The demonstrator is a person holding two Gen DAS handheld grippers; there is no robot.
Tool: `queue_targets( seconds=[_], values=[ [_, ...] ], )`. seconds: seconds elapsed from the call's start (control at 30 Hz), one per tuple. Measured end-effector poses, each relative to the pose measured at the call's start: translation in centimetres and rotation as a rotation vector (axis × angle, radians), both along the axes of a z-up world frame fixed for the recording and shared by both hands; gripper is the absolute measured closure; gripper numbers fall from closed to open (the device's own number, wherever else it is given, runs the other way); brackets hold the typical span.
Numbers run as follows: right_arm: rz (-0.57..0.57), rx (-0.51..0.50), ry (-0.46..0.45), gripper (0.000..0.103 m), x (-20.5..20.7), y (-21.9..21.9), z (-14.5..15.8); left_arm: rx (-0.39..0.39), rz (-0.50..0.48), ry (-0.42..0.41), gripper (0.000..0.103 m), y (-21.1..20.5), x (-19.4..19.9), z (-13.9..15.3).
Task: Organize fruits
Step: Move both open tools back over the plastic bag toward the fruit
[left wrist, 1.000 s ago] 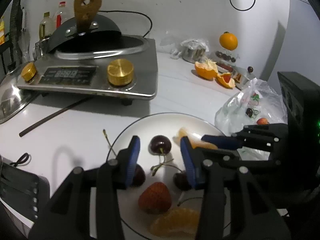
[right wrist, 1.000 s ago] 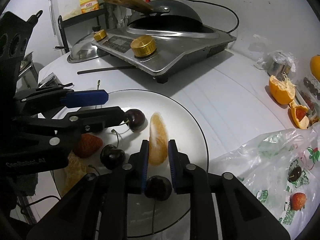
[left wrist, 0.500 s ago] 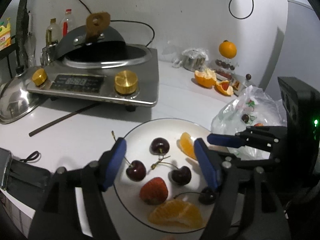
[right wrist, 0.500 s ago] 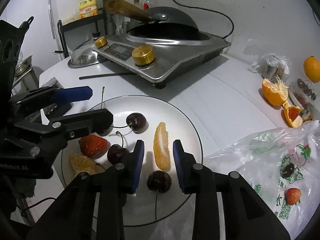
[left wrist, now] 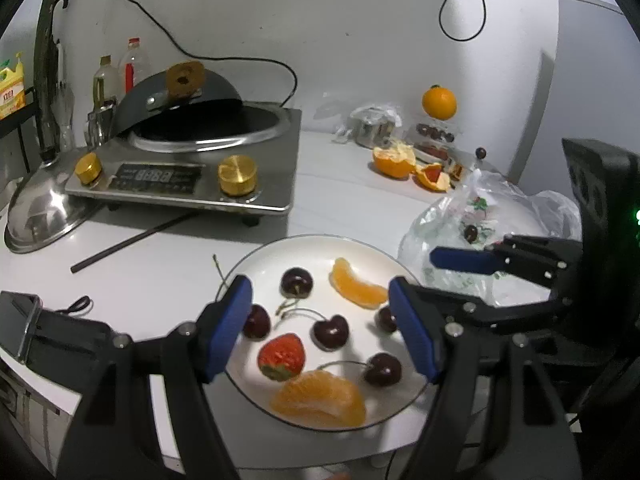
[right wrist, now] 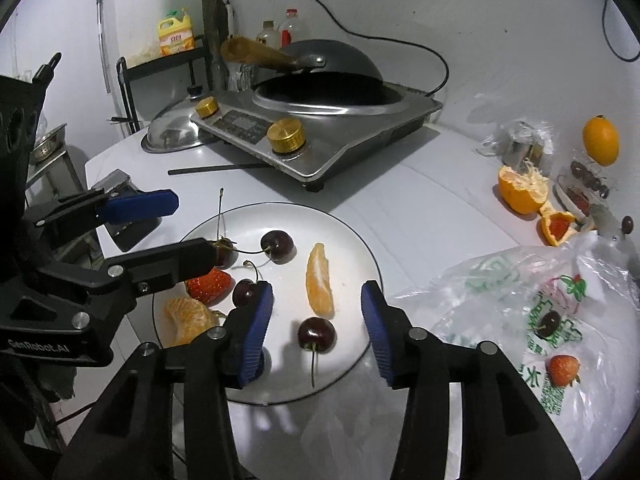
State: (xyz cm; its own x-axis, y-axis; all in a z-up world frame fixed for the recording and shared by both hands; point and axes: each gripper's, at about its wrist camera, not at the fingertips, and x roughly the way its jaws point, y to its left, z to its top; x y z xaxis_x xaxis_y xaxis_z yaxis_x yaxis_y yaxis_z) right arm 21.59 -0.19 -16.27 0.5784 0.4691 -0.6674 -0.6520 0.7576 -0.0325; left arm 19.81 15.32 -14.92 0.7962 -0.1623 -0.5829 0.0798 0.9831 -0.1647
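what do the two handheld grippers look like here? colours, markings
Both match: black linkage arms with silver screws ending in blue ribbed pads. The left gripper shows white lettering on its body in the right wrist view. The right gripper has a black housing with a green light in the left wrist view. No hands, sleeves or gripper cables show.

My left gripper (left wrist: 320, 330): matte black angular arms, each finger tipped with a ribbed blue pad (left wrist: 230, 326), silver screw heads at the pivots. My right gripper (right wrist: 317, 330): same black linkage, same blue pads (right wrist: 256, 332), round silver bolts. White "GenRobot.AI" lettering on the left unit's housing. Small green light glows on the right unit's black body.
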Motion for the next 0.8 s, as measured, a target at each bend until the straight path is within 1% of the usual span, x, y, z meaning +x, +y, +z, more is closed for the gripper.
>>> queue_targets(
  seconds=[0.1,0.23,0.27,0.8],
  values=[
    [-0.02,0.007,-0.012,0.047,-0.5,-1.0,0.5,0.008,-0.003,-0.001,0.031,-0.8,-0.4,0.3],
    [-0.051,0.007,-0.027,0.035,-1.0,-2.6,0.7,0.016,-0.017,-0.004,0.031,-2.0,-0.9,0.6],
    [-0.059,0.006,-0.029,0.034,-1.1,-2.9,0.6,0.017,-0.022,-0.003,0.031,-2.5,-1.0,0.7],
    [-0.164,0.033,-0.022,0.034,-2.4,-10.9,0.1,0.06,-0.143,0.009,0.031,-10.4,-1.5,1.5]
  ],
)
